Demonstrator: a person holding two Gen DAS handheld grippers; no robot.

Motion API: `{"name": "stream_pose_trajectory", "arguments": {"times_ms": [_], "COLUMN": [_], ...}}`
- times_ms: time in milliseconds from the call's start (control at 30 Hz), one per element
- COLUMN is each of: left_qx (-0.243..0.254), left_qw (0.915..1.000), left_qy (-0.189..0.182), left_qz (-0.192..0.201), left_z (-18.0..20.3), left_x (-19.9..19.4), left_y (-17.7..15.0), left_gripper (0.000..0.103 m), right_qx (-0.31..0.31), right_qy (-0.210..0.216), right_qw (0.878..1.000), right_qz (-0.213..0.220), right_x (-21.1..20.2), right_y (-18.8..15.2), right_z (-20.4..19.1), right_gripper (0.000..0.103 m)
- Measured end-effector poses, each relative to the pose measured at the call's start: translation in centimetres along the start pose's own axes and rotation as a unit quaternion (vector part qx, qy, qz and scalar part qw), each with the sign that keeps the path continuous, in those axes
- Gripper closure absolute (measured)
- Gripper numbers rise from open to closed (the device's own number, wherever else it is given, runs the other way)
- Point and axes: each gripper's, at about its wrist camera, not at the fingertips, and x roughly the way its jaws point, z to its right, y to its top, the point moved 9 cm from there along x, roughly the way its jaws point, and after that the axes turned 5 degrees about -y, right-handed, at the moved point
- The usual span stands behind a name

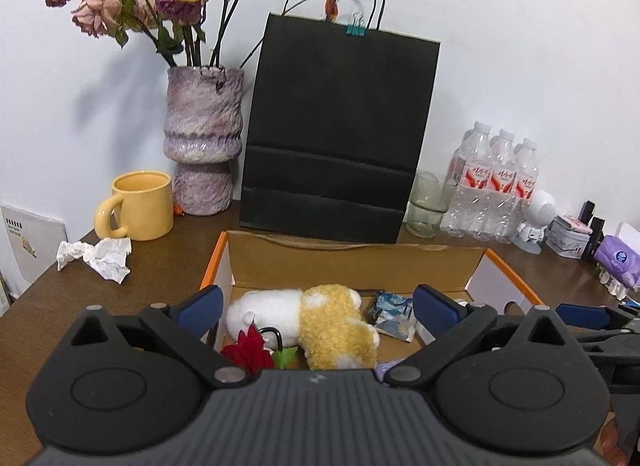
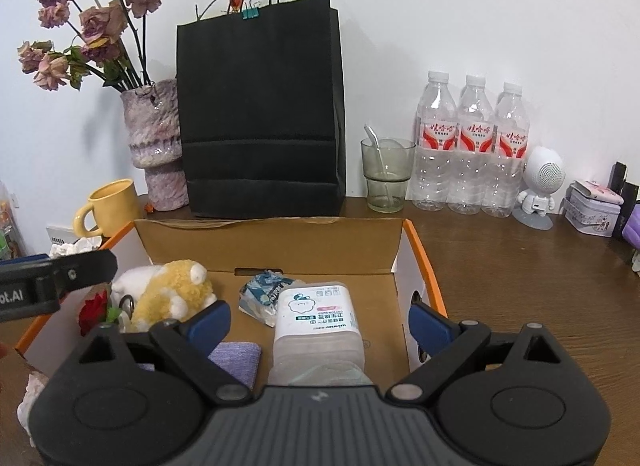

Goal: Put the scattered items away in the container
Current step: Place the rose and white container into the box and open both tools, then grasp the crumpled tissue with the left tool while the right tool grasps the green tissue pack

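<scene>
Left wrist view first: the left tongs (image 1: 316, 308) are spread wide with nothing pinched, hanging over the near end of the open cardboard box with orange-edged flaps (image 1: 476, 266). Right between the blue pads lies the fluffy white-and-yellow plush toy (image 1: 320, 324), with a red fabric flower (image 1: 248, 352) at its 8 o'clock and a crumpled blue-and-white wrapper (image 1: 390, 312) at its 3 o'clock, all inside the box.

Right wrist view: the right tongs (image 2: 320, 322) are wide too, gripping nothing. The white plastic cotton-swab tub with a printed label (image 2: 316, 318) lies on the box floor in the gap between the pads, not touched that I can see, and a folded lilac cloth (image 2: 236, 358) sits at its 8 o'clock.

Outside the box, crumpled white paper (image 1: 96, 256) lies on the brown wooden worktop (image 1: 160, 266) at the box's 9 o'clock, near a yellow ceramic mug (image 1: 140, 205). At 12 o'clock stands a black paper bag (image 1: 336, 137).
</scene>
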Motion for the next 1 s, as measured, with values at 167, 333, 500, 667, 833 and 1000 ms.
{"name": "stream_pose_trajectory", "arguments": {"times_ms": [167, 333, 500, 667, 833, 1000], "left_qx": [-0.019, -0.016, -0.008, -0.004, -0.015, -0.018], "left_qw": [0.9997, 0.9996, 0.9999, 0.9998, 0.9986, 0.9966], "left_qy": [-0.012, -0.018, -0.001, 0.017, 0.024, 0.031], "left_qz": [0.008, 0.016, 0.013, -0.011, -0.045, -0.074], "left_z": [-0.1, -1.0, -3.4, -5.8, -7.0, -7.0], "left_x": [-2.0, -5.1, -8.0, -9.3, -8.5, -6.9], "left_y": [0.1, -0.6, -2.5, -5.1, -7.9, -9.7], "left_gripper": [0.000, 0.000, 0.000, 0.000, 0.000, 0.000], "right_qx": [0.005, 0.002, 0.004, 0.001, 0.002, 0.003], "right_qy": [0.002, 0.006, 0.011, 0.017, 0.023, 0.024], "right_qw": [1.000, 1.000, 1.000, 1.000, 0.999, 0.998], "right_qz": [0.010, 0.026, 0.020, 0.001, -0.031, -0.054], "right_x": [-2.1, -5.6, -8.0, -8.8, -7.7, -6.1], "right_y": [-0.2, -1.3, -4.0, -6.8, -9.3, -10.4], "right_z": [-0.1, -0.1, 0.0, -0.6, -1.7, -2.6], "right_gripper": [0.007, 0.007, 0.007, 0.007, 0.007, 0.007]}}
